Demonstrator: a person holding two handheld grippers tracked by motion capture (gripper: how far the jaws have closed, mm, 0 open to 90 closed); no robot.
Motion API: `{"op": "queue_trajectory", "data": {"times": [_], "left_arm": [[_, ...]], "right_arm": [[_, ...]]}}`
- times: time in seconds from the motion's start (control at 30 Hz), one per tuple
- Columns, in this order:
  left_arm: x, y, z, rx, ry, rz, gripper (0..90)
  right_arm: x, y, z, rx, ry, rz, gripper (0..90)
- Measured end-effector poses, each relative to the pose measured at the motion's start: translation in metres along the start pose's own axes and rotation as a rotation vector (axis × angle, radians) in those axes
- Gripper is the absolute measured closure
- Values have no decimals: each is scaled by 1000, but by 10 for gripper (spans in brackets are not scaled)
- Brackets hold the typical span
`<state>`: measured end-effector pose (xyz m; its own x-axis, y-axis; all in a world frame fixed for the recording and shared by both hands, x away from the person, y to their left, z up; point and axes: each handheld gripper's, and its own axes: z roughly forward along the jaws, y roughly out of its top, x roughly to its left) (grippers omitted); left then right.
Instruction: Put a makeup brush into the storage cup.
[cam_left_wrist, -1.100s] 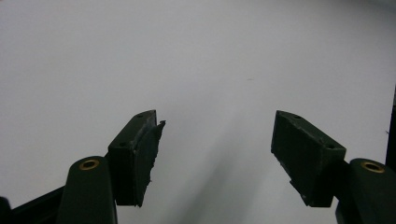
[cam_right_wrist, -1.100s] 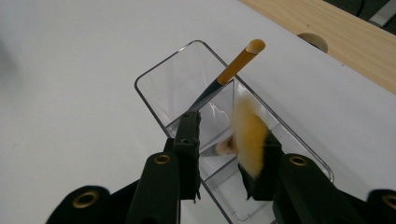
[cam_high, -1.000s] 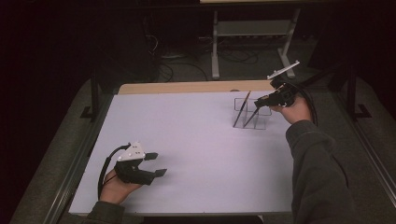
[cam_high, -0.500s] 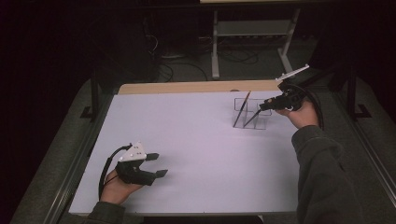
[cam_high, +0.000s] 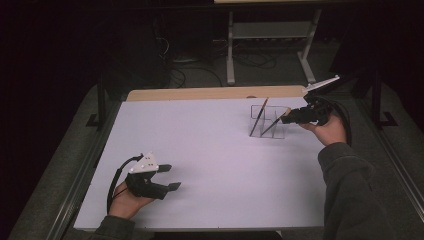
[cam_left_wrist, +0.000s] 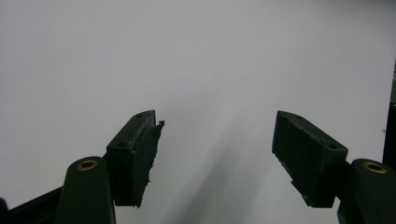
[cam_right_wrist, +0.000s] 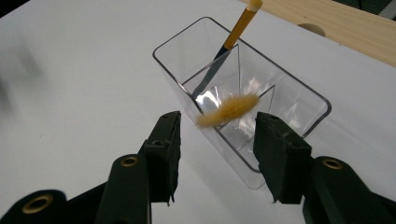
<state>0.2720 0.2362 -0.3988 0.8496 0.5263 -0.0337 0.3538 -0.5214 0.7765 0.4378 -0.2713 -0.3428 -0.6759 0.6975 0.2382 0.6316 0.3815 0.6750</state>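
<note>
Yellow pencil (cam_right_wrist: 240, 24) aslant in clear holder (cam_right_wrist: 299, 95)

Your table top (cam_high: 210, 150) looks like a matt white sheet, smooth and unmarked, with a pale bare-wood strip (cam_high: 215, 93) along its far edge. The holder (cam_right_wrist: 243, 93) is clear, glossy plastic that throws bright reflections. Your left gripper (cam_left_wrist: 217, 154) and right gripper (cam_right_wrist: 217, 149) both carry matt black pads, dull and slightly rough at the edges, with brass-coloured metal eyelets behind them.

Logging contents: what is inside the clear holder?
Two brushes lean inside the clear holder: an orange-handled brush and a second brush with blurred bristles. Its lower handle is not discernible.
</note>
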Motion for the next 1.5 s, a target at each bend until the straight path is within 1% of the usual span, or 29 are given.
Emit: {"op": "queue_trajectory", "data": {"times": [0.03, 0.13, 0.2, 0.23, 0.3, 0.33, 0.37, 0.47, 0.5, 0.83, 0.97, 1.07, 1.27, 1.37, 1.47, 1.5], "left_arm": [[0, 0, 0, -2, 1, 1, 307], [0, 0, 0, -1, 1, 1, 306], [0, 0, 0, 0, 1, 1, 305], [1, -1, 0, 3, 1, -3, 304], [2, -1, 0, 2, 3, -4, 303], [2, -1, -1, 1, 3, -5, 303], [2, -1, -1, 0, 3, -7, 303], [2, -1, -1, -3, 5, -11, 302], [3, -2, -2, -1, 7, -12, 301], [4, -3, -2, -2, 11, -19, 291], [5, -4, -3, -1, 15, -20, 287], [4, -4, -3, -6, 17, -29, 286], [4, -4, -3, -2, 18, -27, 281], [4, -3, -4, -7, 19, -31, 277], [4, -3, -4, -8, 20, -29, 274], [5, -3, -5, -8, 22, -30, 273]], "right_arm": [[0, -2, -1, -3, -2, -11, 498], [1, -6, -3, -9, 1, -13, 494], [3, -8, -4, -12, 5, 6, 489], [2, -10, -4, -13, 5, -12, 486], [4, -11, -4, -17, 14, 0, 481], [4, -12, -4, -18, 11, -12, 480], [5, -12, -4, -22, 10, -14, 474], [7, -15, -5, -25, 20, 3, 454], [7, -16, -5, -31, 18, -12, 452], [13, -26, -8, -53, 22, -16, 420], [14, -33, -9, -60, 25, -11, 400], [16, -37, -10, -71, 26, -15, 394], [20, -44, -13, -81, 23, -24, 377], [25, -50, -15, -95, 18, -32, 365], [27, -54, -15, -98, 19, -28, 358], [29, -58, -14, -96, 19, -35, 356]]}}
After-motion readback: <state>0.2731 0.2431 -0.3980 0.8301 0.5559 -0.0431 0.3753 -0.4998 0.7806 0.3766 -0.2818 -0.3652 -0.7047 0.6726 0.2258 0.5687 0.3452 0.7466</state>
